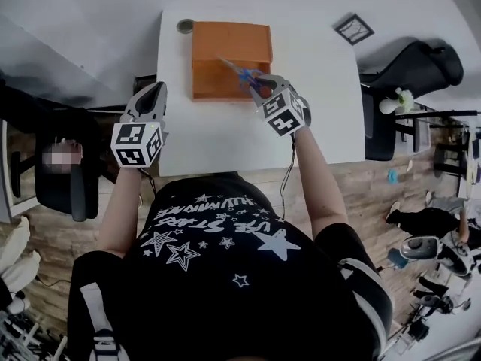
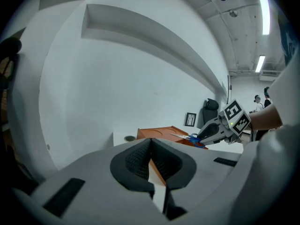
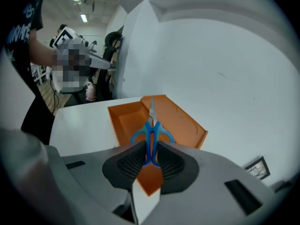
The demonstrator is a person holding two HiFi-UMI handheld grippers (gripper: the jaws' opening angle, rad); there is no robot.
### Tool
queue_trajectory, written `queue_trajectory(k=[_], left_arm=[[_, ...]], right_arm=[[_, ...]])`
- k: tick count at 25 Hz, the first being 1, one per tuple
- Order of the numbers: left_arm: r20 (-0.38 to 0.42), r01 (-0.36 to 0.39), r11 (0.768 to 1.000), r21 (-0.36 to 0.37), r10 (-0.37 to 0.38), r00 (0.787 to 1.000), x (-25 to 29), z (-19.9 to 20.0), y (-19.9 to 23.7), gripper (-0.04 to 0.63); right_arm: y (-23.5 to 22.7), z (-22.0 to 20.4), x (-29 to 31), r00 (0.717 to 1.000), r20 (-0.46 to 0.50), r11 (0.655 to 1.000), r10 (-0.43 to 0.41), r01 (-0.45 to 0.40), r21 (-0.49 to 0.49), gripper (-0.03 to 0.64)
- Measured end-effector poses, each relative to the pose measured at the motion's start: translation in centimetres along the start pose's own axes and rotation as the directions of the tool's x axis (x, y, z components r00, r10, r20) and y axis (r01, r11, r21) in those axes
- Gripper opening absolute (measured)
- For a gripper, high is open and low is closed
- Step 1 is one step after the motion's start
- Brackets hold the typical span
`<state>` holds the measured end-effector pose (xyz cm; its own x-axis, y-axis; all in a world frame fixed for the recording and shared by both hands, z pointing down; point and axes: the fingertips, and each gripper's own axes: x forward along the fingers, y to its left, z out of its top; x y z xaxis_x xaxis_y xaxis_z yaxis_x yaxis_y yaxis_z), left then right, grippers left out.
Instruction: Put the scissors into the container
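Note:
An orange container (image 1: 229, 47) lies open at the far middle of the white table (image 1: 218, 138). My right gripper (image 1: 260, 86) hovers over the container's near right corner, shut on the blue handles of the scissors (image 1: 242, 74). Their blades point away over the box. The right gripper view shows the scissors (image 3: 151, 128) clamped between the pads above the container (image 3: 124, 118). My left gripper (image 1: 153, 90) hangs at the table's left edge, shut and holding nothing. In the left gripper view, the left gripper (image 2: 151, 142) looks toward the container (image 2: 161, 133) and the scissors (image 2: 191, 138).
A small round grey object (image 1: 185, 26) sits at the table's far left corner. A black picture frame (image 1: 353, 28) lies at the far right. Black chairs stand right (image 1: 417, 66) and left (image 1: 64, 175) of the table. A white wall rises behind.

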<state>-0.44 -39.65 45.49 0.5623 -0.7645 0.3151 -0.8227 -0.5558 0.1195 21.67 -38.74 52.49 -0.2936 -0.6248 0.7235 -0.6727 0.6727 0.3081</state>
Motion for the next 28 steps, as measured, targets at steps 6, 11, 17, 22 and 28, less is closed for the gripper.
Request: queue_trajectory(k=[6, 11, 17, 22, 28], left_arm=[[-0.016, -0.097, 0.995, -0.025, 0.097, 0.995, 1.7, -0.6, -0.3, 0.018], [-0.043, -0.159, 0.986, -0.049, 0.157, 0.987, 2.6, -1.6, -0.8, 0.018], [-0.067, -0.185, 0.981, -0.058, 0.181, 0.981, 3.6, -2.4, -1.3, 0.018], [-0.078, -0.199, 0.979, -0.054, 0.194, 0.978, 4.4, -2.4, -1.8, 0.018], [-0.085, -0.205, 0.977, -0.057, 0.2, 0.976, 5.0, -2.4, -1.4, 0.018]], right_arm=[[-1.4, -0.7, 3.3, 0.994, -0.023, 0.984, 0.106, -0.108, -0.142, 0.097], [-1.0, -1.6, 5.3, 0.975, -0.069, 0.946, 0.212, -0.222, -0.235, 0.097], [-0.6, -2.5, 7.2, 0.96, -0.111, 0.913, 0.258, -0.28, -0.296, 0.097], [-1.1, -3.3, 8.1, 0.954, -0.14, 0.889, 0.264, -0.297, -0.349, 0.097], [-0.9, -3.3, 9.0, 0.937, -0.206, 0.849, 0.281, -0.343, -0.401, 0.097]])
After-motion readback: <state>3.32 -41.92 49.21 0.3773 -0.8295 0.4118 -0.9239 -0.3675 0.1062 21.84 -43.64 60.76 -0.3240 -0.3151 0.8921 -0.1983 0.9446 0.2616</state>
